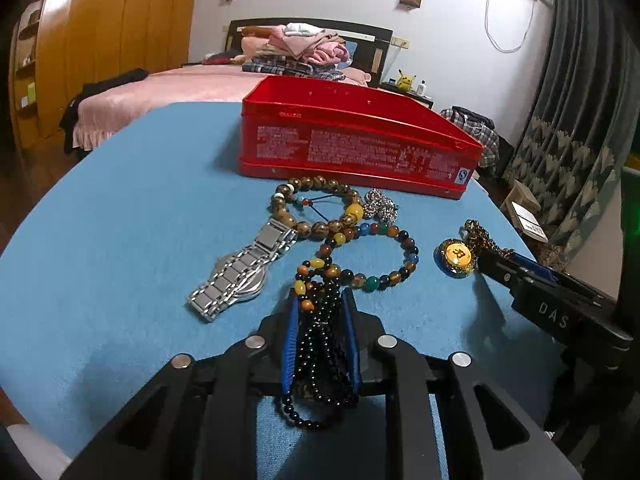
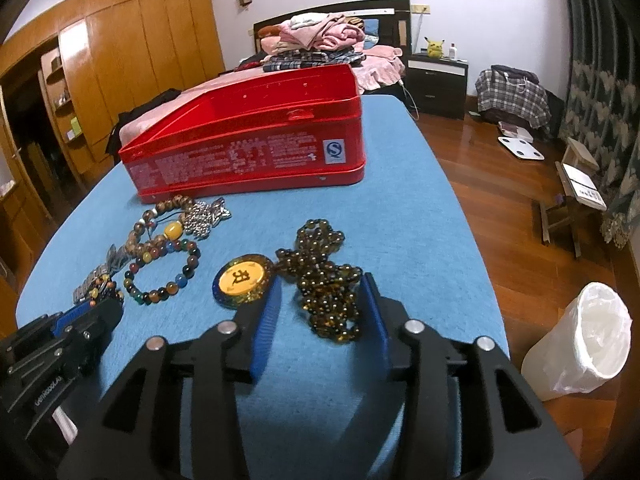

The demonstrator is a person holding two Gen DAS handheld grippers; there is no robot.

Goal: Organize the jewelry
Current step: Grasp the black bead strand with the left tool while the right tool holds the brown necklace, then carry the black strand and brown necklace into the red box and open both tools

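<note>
In the left wrist view, the left gripper (image 1: 320,312) is pinching black bead strands (image 1: 320,360) near the silver watch (image 1: 240,276), before the red tin (image 1: 360,148).

In the right wrist view, the right gripper (image 2: 320,300) is gaping wide around a brown bead necklace (image 2: 324,280) beside its gold pendant (image 2: 242,280) on the blue tablecloth (image 2: 400,220).

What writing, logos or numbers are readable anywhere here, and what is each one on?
"DAS": white letters on the right gripper body, cut off by the frame edge.
"丑": black character on the gold medallion.
"S": blue-and-white square logo on the red tin side.
White print covering the tin's side: too small to read.
White lettering on the left gripper body: too blurred to read.
</note>
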